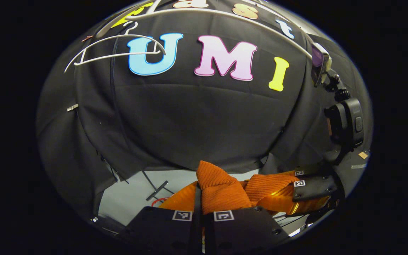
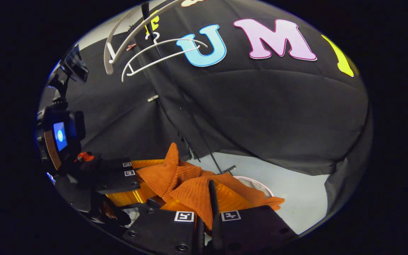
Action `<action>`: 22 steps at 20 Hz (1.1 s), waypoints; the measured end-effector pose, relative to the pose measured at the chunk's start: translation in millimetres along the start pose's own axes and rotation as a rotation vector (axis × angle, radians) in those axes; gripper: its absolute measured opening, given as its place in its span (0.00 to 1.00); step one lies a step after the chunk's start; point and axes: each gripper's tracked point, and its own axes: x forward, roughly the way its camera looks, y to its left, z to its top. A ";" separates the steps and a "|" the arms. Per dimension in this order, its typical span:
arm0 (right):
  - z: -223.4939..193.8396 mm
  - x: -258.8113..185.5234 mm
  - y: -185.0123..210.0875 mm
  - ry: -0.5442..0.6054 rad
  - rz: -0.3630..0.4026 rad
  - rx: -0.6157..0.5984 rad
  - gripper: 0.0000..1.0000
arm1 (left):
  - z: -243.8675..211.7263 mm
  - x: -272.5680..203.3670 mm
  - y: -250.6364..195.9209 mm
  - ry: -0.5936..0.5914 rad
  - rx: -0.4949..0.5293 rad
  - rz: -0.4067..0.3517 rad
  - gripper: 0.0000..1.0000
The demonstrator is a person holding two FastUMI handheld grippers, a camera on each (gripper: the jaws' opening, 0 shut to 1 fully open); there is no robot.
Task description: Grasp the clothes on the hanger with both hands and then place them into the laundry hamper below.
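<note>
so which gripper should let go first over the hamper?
Either, probably: left gripper and right gripper are each shut on a fold of the orange garment, both low beneath the bare hanger. The hamper rim peeks out beside the right.

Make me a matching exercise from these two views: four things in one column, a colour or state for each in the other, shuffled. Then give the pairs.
Things:
1. hanger
2. garment
3. left claw
4. floor

States:
A. pale grey, bare
B. white, nothing hanging on it
C. orange, ribbed
D. shut on the cloth

Pairs: 1-B, 2-C, 3-D, 4-A
</note>
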 end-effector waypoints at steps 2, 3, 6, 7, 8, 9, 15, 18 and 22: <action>-13.9 8.8 -14.1 0.041 -0.049 -0.057 0.17 | -14.9 1.9 1.0 0.061 0.013 -0.005 0.25; -17.5 8.8 -18.5 0.055 -0.059 -0.079 0.20 | -23.4 5.8 3.3 0.094 0.017 0.001 0.19; -19.8 2.9 -22.5 0.060 -0.057 -0.083 0.59 | -31.9 4.3 16.8 0.136 0.040 0.040 0.77; -18.8 -2.0 -23.4 0.057 -0.064 -0.084 0.75 | -35.3 4.2 16.5 0.139 0.035 0.044 0.96; -17.4 -3.0 -26.1 0.055 -0.073 -0.094 0.79 | -34.3 1.8 18.4 0.135 0.032 0.051 0.99; -17.2 -3.4 -28.3 0.054 -0.079 -0.104 0.84 | -33.0 -0.1 20.9 0.129 0.031 0.059 0.99; -22.8 -8.1 -30.7 0.056 -0.081 -0.090 0.93 | -30.6 -11.9 25.0 0.099 0.023 0.077 0.99; -21.6 -11.9 -25.6 0.044 -0.076 -0.100 0.97 | -25.8 -19.0 23.5 0.067 0.035 0.079 0.99; -23.3 -16.6 -19.6 0.041 -0.085 -0.141 0.99 | -20.4 -30.4 22.8 0.039 0.069 0.090 0.99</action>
